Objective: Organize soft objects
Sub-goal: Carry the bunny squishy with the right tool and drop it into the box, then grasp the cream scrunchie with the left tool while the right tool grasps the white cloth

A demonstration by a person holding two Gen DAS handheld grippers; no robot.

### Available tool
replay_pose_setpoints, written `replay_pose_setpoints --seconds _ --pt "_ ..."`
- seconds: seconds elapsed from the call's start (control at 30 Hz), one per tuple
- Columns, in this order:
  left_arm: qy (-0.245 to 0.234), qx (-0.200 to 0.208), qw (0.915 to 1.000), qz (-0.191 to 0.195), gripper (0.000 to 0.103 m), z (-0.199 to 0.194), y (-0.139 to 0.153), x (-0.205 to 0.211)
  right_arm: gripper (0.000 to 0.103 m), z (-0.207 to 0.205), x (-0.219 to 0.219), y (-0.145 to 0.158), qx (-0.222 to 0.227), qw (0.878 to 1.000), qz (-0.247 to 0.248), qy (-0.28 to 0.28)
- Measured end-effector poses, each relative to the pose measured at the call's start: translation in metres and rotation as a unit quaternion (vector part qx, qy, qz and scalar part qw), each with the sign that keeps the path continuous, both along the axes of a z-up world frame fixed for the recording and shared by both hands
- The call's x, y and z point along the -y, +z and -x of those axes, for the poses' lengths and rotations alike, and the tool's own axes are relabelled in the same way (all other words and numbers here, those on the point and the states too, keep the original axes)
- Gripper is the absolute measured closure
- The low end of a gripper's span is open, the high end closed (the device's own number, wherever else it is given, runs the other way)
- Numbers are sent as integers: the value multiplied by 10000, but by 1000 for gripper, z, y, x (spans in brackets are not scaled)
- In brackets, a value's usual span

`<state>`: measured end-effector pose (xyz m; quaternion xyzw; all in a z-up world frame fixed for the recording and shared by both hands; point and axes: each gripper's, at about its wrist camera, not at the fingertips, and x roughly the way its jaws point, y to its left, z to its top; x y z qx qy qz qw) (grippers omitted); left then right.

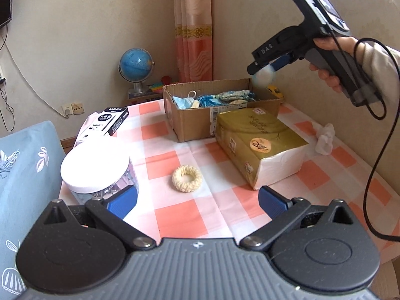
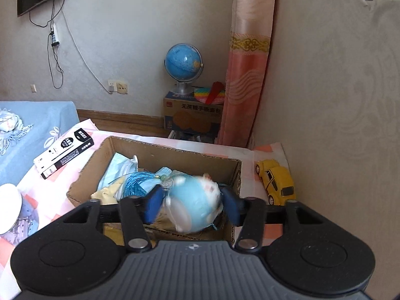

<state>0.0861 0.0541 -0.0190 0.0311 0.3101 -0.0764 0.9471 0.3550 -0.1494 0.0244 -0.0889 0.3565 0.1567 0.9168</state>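
Note:
An open cardboard box (image 1: 200, 122) (image 2: 85, 175) on the checked table holds blue face masks (image 2: 117, 167), a blue tassel (image 2: 138, 185) and other soft items. My right gripper (image 2: 191, 205) (image 1: 265, 71) hangs above the box's right end. A blurred blue-and-white plush toy (image 2: 195, 205) (image 1: 265, 76) sits between its fingers, which look spread, so its hold is unclear. My left gripper (image 1: 197, 202) is open and empty low over the near table. A cream knitted ring (image 1: 187, 178) lies just beyond it. A white soft lump (image 1: 325, 138) lies at the table's right edge.
A green tissue pack (image 1: 260, 145) lies in front of the box. A white-lidded clear jar (image 1: 96, 167) and a black-and-white carton (image 1: 108, 123) stand on the left. A yellow toy car (image 2: 276, 181) sits by the wall. A globe (image 2: 183, 66) stands behind.

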Motion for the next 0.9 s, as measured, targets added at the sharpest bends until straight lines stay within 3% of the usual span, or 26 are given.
replay_pose_setpoints --seconds 0.07,0.1,0.9 --pt "6 -5 10000 17 0 0 0 -1 6 1 2 -2 76 9999 42 -107" --pt "9 -13 10000 24 0 0 0 -1 2 3 4 -2 117 9999 0 -116" --pt "-219 -45 9997 108 0 13 7 16 0 78 51 -12 -53 9990 -252 -367"
